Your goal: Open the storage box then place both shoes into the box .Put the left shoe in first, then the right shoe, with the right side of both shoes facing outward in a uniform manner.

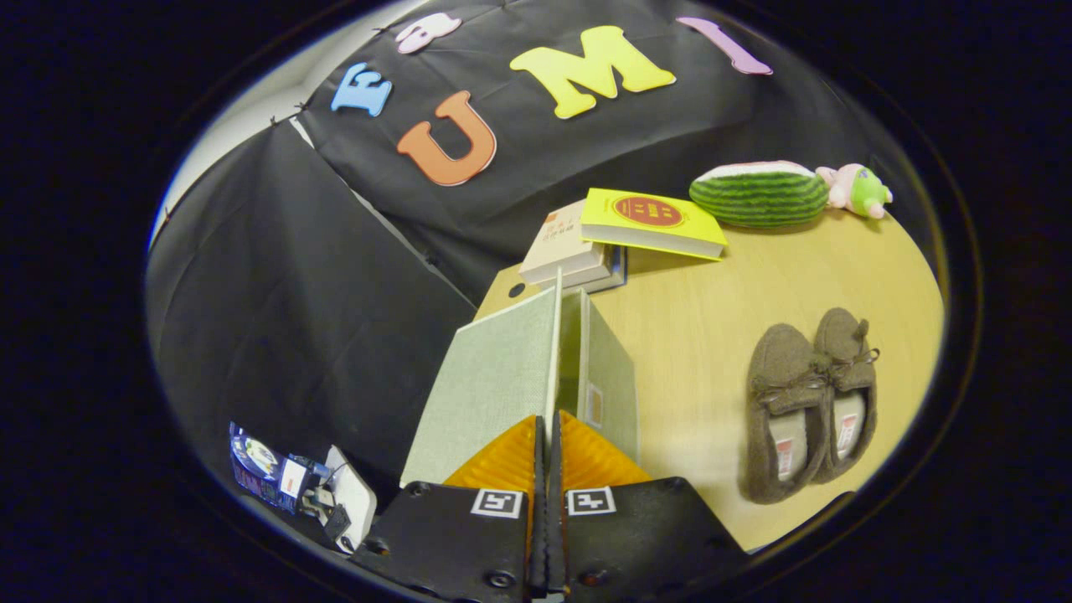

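The tool (546, 435) is clenched on the raised lid (494, 381) of the pale green fabric-covered storage box (610, 377), its two fingers pressed together with the lid's thin edge caught between them and running straight ahead toward twelve o'clock. The lid stands swung up at the tool's eleven o'clock, and the box body, with a small label on its side too blurred to read, sits just ahead at one o'clock on the light wooden round counter (712, 318). The pair of brown fuzzy moccasin shoes (808, 402) with bow laces lies side by side on the counter at three o'clock from the fingers, well apart from the box, toes pointing away; each has a pale insole with a small red mark that cannot be read. Beyond the box at twelve o'clock is a stack of books: a cream-covered book (565, 247) with red writing too small to make out, and resting partly on it a yellow book (653, 222) bearing a round red emblem. Farther off at one o'clock lie a striped green watermelon-slice plush toy (760, 197) and, touching its far end, a small pink and green plush figure (858, 191). Beside the tool at nine o'clock, off the counter, sits a blue printed packet (264, 473) next to a white device (352, 494).
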The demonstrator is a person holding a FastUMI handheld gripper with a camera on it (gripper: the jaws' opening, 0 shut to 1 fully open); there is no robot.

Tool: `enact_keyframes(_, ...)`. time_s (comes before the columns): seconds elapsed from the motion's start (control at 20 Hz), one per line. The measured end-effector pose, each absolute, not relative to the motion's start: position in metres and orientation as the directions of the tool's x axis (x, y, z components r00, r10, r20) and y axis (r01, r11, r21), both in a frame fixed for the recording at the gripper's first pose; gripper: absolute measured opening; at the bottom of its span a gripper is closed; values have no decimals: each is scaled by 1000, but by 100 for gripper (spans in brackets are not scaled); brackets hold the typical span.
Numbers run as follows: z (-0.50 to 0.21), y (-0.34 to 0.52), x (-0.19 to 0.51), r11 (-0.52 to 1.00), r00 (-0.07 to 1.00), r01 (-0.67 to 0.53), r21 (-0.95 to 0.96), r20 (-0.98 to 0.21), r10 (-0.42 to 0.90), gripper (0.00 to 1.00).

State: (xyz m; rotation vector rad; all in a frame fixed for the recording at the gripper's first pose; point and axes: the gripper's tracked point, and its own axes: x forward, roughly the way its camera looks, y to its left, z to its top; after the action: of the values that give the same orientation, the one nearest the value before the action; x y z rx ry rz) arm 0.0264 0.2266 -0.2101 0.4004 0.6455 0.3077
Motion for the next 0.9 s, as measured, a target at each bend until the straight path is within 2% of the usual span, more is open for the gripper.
enact_keyframes(0.3, -151, 257, 20, 862, 783, -229, 452, -440, 438, 6)
enact_keyframes(0.5, -111, 302, 12, 846, 786, -330, 419, -374, 492, 6)
enact_keyframes(0.9, -94, 398, 2, 811, 734, -461, 359, -360, 576, 6)
